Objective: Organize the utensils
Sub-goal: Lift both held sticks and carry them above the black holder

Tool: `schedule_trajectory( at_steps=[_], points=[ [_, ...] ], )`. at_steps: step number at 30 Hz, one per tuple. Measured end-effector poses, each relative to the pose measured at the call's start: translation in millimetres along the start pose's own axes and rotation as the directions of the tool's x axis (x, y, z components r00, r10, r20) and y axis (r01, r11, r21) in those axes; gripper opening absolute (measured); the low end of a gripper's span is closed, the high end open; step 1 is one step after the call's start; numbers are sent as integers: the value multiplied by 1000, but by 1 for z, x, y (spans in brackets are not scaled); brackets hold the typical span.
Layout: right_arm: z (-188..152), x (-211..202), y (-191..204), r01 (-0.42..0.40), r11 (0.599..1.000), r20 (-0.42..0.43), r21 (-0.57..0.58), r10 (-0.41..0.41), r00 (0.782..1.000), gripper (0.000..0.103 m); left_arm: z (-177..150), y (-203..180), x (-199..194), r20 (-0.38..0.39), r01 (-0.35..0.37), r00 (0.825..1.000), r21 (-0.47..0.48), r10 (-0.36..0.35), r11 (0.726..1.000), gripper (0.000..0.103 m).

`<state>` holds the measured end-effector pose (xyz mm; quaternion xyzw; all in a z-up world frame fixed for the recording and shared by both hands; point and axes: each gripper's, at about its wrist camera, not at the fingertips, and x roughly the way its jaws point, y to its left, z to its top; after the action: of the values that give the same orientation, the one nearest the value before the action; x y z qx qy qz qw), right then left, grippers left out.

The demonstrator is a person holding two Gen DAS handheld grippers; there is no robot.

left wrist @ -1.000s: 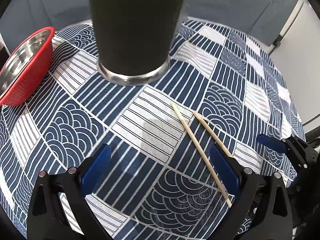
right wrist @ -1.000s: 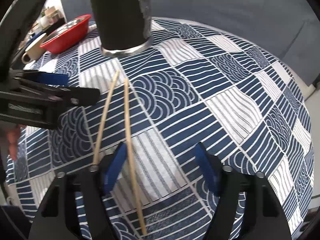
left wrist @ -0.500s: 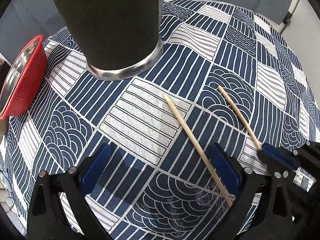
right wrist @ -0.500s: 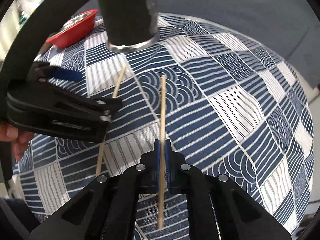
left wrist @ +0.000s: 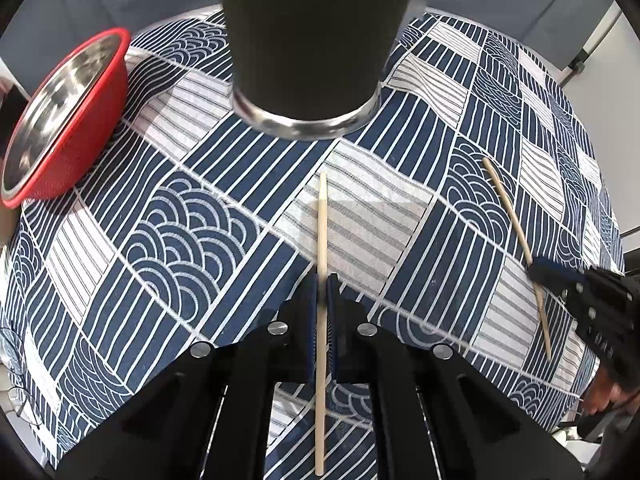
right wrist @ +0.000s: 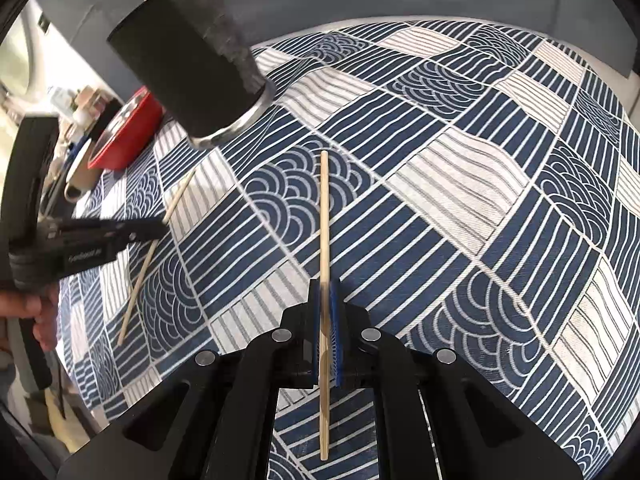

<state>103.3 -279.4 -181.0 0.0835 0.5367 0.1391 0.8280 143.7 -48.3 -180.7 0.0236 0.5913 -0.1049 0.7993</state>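
Each gripper holds one pale wooden chopstick. My left gripper is shut on a chopstick that points toward the tall black utensil holder. My right gripper is shut on the other chopstick, which points toward the holder at upper left. Wooden sticks stand in the holder's top. In the left wrist view the right gripper and its chopstick show at right. In the right wrist view the left gripper and its chopstick show at left.
A blue and white patterned cloth covers the table. A red bowl with a steel inside sits left of the holder, also seen in the right wrist view. Cups and clutter lie beyond it.
My left gripper has shut on the chopstick it straddled. My right gripper, shut on its chopstick half a second ago, has lifted and tilted, and the holder now leans in its view.
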Motion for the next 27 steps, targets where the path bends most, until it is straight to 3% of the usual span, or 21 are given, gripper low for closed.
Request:
schedule_trajectory(
  at_steps=[5,12,19,27],
  points=[
    [9,-8,-7,-11,1000,25,20,11,1000,5,-8,12,-6,-26,20,999,-35,-21,999,5],
    [29,-22,-10,-20,1000,76,17,19,997,5,-7,40,-33,19,-5,1000,-90,7,996,5],
    [62,-45,-4,-32,999,162,8,31,986,5,17,64,-73,121,-30,991,-138,47,990,5],
    [114,-88,14,-50,998,301,-23,55,952,5,61,66,-138,294,1,955,-134,39,991,5]
  ],
)
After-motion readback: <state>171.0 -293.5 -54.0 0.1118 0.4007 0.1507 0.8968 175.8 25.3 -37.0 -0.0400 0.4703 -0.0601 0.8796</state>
